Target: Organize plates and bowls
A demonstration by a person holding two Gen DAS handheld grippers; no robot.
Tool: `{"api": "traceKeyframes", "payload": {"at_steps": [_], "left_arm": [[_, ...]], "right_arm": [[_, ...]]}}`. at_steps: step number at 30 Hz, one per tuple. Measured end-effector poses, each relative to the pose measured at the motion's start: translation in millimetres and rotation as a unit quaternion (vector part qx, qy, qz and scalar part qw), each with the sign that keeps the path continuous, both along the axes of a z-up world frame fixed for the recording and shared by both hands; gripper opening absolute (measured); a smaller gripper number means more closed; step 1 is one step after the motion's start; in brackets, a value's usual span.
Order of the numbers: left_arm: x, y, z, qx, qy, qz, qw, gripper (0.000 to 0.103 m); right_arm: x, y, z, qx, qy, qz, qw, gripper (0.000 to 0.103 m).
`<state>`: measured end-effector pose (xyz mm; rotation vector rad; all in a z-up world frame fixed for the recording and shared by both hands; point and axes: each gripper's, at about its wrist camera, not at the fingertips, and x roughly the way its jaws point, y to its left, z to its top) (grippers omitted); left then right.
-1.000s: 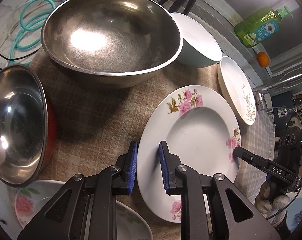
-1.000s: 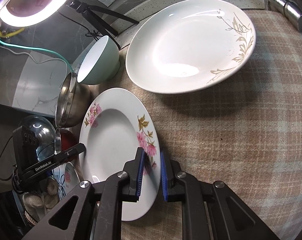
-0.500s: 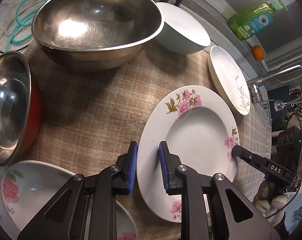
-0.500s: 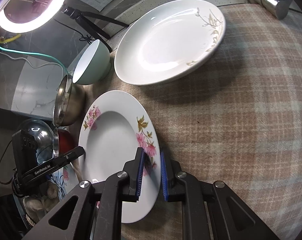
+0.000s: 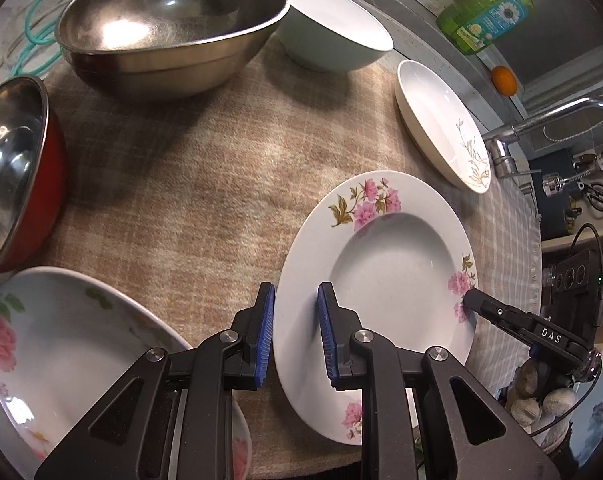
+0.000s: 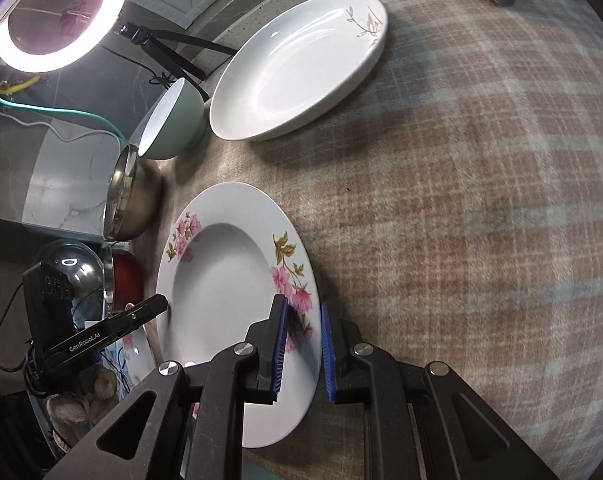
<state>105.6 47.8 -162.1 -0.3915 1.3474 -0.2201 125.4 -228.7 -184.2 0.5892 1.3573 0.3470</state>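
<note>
Between the blue-padded jaws sits a white plate [image 5: 381,264] with pink flowers and olive leaves. Beyond it lie a white dish [image 5: 437,120] with gold sprigs, a mint bowl [image 5: 333,36], and a beige plaid cloth [image 5: 205,184].

Each camera rides just behind its own gripper and looks steeply down along the fingers, close over the checked cloth on the table [image 5: 189,184]. The left view faces the flowered plate [image 5: 385,264] from its left rim, the right view from its right rim. Both share that plate, the gold-sprigged plate [image 6: 301,68] and the pale green bowl [image 6: 169,124] beyond.
</note>
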Motion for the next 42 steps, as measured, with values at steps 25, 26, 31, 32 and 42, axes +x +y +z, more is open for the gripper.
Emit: {"api": "traceKeyframes", "payload": {"at_steps": [25, 26, 31, 32, 42], "left_arm": [[-22.9, 0.1, -2.5, 0.008, 0.002, -0.015, 0.9999, 0.020], [-23.0, -0.3, -2.5, 0.008, 0.002, -0.016, 0.9998, 0.020], [-23.9, -1.4, -2.6, 0.009, 0.000, -0.020, 0.9998, 0.020], [-24.0, -1.3, -2.7, 0.009, 0.000, -0.021, 0.9997, 0.020], [-23.0, -3.1, -1.6, 0.014, -0.005, -0.026, 0.9996, 0.020]], "right_arm": [[-25.3, 2.2, 0.1, -0.001, 0.010, -0.005, 1.000, 0.015], [-26.0, 2.2, -0.2, 0.000, 0.011, -0.005, 1.000, 0.015], [-32.3, 0.9, -0.8, 0.001, 0.014, -0.006, 1.000, 0.015], [-33.6, 0.8, -1.0, 0.001, 0.015, -0.006, 1.000, 0.015], [-41.6, -0.1, -2.3, 0.002, 0.018, -0.002, 1.000, 0.015]]}}
